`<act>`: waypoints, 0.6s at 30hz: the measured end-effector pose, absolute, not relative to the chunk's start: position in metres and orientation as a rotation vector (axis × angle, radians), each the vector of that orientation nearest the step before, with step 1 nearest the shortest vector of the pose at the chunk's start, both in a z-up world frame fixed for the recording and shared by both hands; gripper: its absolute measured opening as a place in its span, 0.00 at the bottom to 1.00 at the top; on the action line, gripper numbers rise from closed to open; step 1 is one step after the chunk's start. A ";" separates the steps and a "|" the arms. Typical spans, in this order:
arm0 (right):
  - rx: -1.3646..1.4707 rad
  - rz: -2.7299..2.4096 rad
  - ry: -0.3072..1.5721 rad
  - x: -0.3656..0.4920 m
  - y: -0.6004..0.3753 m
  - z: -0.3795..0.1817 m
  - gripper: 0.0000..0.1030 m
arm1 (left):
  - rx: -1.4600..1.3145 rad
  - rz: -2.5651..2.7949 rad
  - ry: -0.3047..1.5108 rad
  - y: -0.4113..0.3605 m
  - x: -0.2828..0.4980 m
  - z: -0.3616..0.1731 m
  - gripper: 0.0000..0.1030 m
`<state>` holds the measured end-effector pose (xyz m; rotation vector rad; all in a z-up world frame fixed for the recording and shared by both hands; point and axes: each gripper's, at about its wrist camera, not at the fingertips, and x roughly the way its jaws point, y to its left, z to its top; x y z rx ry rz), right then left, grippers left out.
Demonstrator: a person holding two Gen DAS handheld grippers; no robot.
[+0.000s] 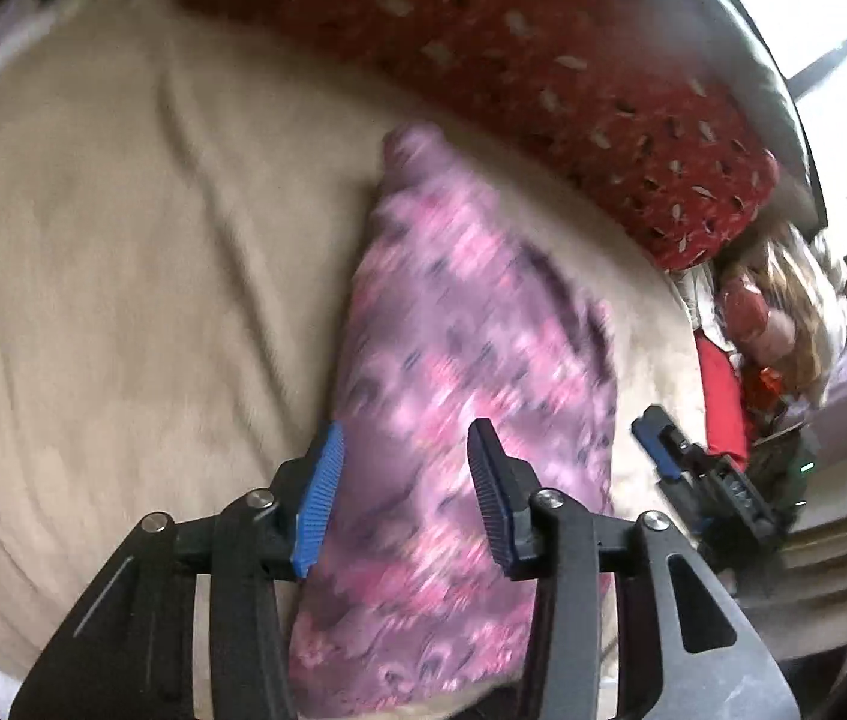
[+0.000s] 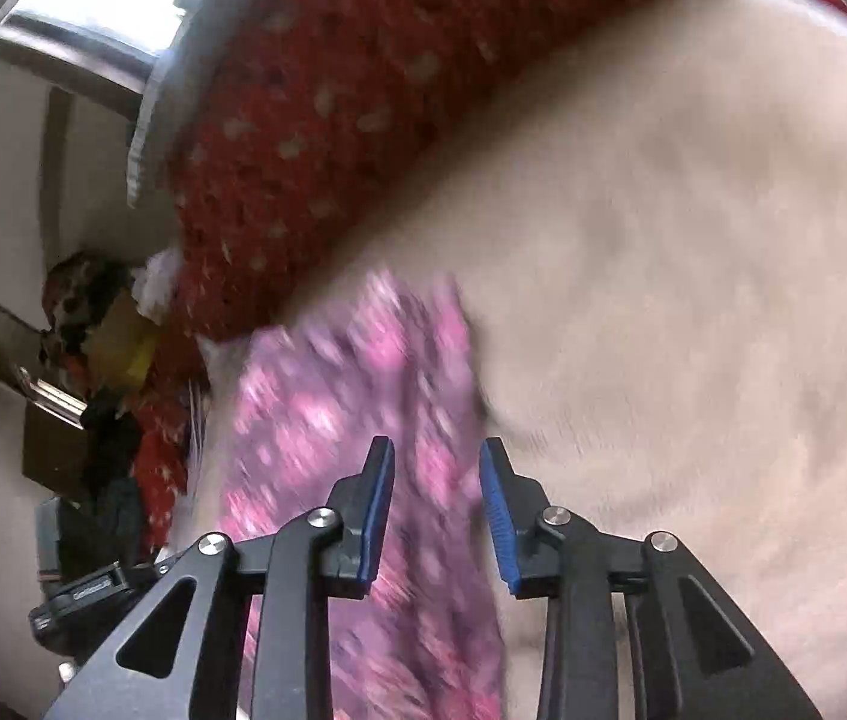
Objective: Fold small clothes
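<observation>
Pink-purple garment flat on beige bedsheet; left gripper, right gripper parted.

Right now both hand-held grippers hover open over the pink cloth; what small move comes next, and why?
Probably lower the left hand-held gripper and close on the near edge of the pink cloth. Both stand open, holding nothing, and the cloth lies long on the beige sheet, right gripper beside.

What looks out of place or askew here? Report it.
Nothing looks spilled or damaged. The pink-purple garment lies as a long, uneven strip on the beige bedcover, not yet squarely folded. Both the left gripper and the right gripper are open above it. Motion blur hides finer detail.
</observation>
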<state>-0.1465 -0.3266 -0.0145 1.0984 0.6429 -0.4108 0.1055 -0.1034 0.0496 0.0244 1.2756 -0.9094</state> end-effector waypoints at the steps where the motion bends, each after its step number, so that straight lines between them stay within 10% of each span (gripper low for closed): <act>1: 1.046 -0.396 0.635 -0.136 -0.327 -0.003 0.31 | 0.062 -0.910 1.242 -0.118 0.106 0.056 0.42; 9: 0.655 -0.372 0.744 -0.053 -0.313 0.006 0.25 | 0.276 -0.758 1.277 -0.200 0.134 0.013 0.45; 12: 0.718 -0.406 0.840 -0.042 -0.332 -0.041 0.13 | 0.281 -0.707 1.284 -0.207 0.149 -0.004 0.77; 18: 0.805 -0.346 0.827 -0.059 -0.345 -0.025 0.18 | 0.092 -0.766 1.323 -0.155 0.149 0.020 0.70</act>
